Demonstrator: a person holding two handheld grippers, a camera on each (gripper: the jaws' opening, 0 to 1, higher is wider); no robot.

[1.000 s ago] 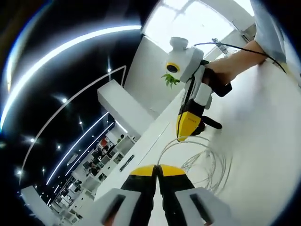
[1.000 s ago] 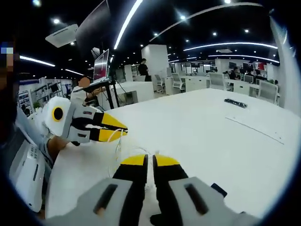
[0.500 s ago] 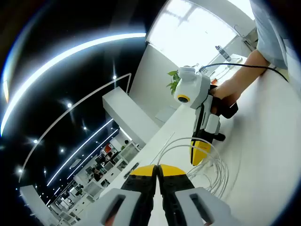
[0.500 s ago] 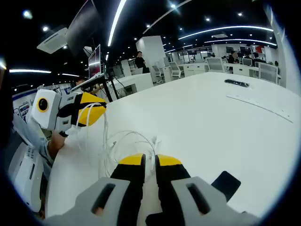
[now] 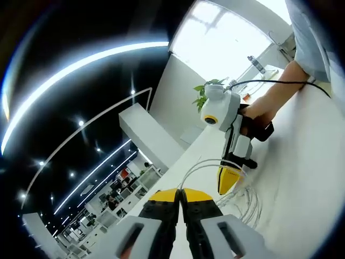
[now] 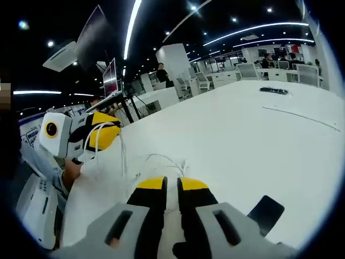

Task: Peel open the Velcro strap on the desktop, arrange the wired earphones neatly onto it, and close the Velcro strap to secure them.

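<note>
While the left tongs [image 5: 180, 195] have their jaws pressed together at the near edge of the left gripper view, thin white earphones [image 5: 243, 195] lie in loose loops on the bench [image 5: 302, 178] just beyond. The right tongs [image 6: 171, 185] are also closed, with the wire passing by their tips; whether they pinch it is unclear. A black strap [image 6: 266, 211] lies beside them.

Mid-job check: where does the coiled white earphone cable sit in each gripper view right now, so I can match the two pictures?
Left gripper view: the earphone cable loops on the white desk at lower right, under the right gripper.
Right gripper view: the earphone cable lies just past this view's own jaws, strands rising to the left gripper.
Shared landmark: the white desk.
</note>
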